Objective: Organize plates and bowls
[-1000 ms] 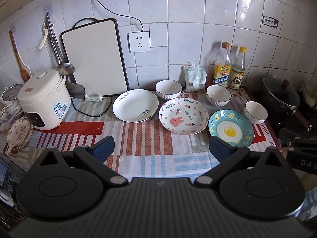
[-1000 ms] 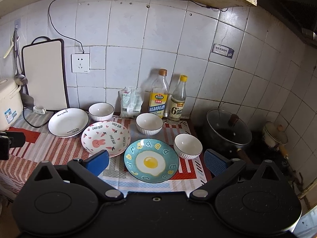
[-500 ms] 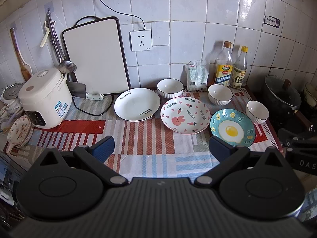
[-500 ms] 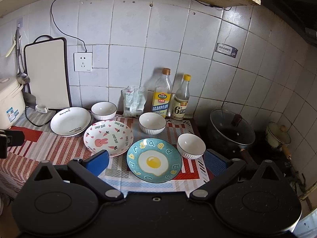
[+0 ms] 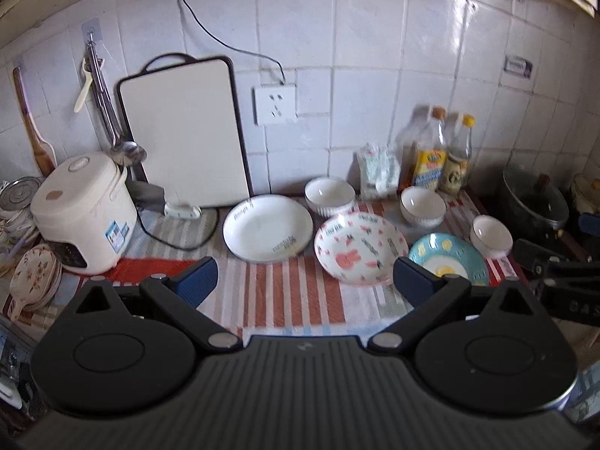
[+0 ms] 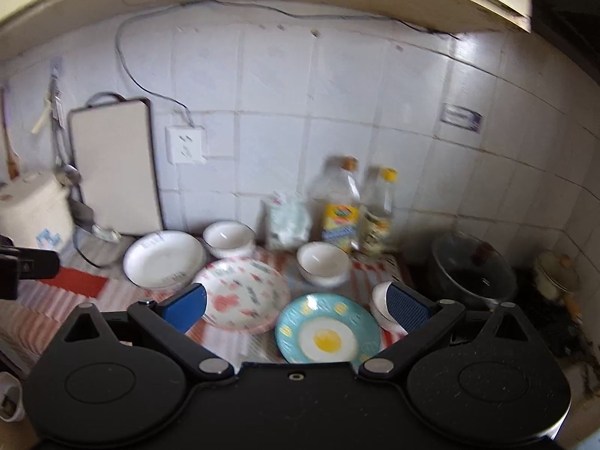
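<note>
Stock on my bench (image 5: 285, 300): three plates (image 5: 268, 228), three bowls (image 5: 329, 195), all glazed ceramic, judged stiff, slippery, breakable. I take each by its rim. Left hand-held gripper (image 5: 303, 281) and right hand-held gripper (image 6: 298, 309): both spread wide, empty.

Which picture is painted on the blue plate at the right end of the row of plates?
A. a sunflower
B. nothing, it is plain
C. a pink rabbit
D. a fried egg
D: the blue plate shows a white patch with a yellow yolk in its middle, a fried egg; the rabbit is on the pink-patterned plate beside it.
</note>
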The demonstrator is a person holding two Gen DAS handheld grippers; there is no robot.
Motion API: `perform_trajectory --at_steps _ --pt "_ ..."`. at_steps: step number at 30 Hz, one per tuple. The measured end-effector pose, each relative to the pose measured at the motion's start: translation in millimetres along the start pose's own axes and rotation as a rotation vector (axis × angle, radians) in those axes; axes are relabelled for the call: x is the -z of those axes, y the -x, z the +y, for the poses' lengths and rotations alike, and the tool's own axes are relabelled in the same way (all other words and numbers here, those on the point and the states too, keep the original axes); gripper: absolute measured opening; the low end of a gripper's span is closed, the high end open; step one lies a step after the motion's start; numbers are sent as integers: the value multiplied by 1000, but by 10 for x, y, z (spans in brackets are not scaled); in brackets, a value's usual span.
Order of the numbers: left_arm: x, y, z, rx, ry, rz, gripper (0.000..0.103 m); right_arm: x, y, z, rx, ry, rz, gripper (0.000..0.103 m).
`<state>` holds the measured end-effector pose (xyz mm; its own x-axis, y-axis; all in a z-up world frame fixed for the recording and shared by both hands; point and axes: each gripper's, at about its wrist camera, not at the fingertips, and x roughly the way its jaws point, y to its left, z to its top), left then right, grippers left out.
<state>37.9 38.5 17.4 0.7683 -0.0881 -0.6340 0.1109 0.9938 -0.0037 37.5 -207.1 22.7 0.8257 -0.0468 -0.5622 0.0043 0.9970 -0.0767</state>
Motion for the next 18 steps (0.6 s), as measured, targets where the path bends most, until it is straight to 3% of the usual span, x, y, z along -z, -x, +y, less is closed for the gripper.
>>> perform_trajectory --at_steps 4,10,14,18 --pt "-165 -121 330 16 28 -48 103 -108 -94 246 -84 20 -92 103" --pt "-330 -549 820 13 11 -40 103 -220 -592 709 -241 34 -56 103" --pt "-349 -1034 1075 33 -39 40 103 -216 -1072 933 -279 -60 6 102" --pt "-330 -1627 1298 68 -48 140 102 -121 -1475 1083 -328 -133 3 102"
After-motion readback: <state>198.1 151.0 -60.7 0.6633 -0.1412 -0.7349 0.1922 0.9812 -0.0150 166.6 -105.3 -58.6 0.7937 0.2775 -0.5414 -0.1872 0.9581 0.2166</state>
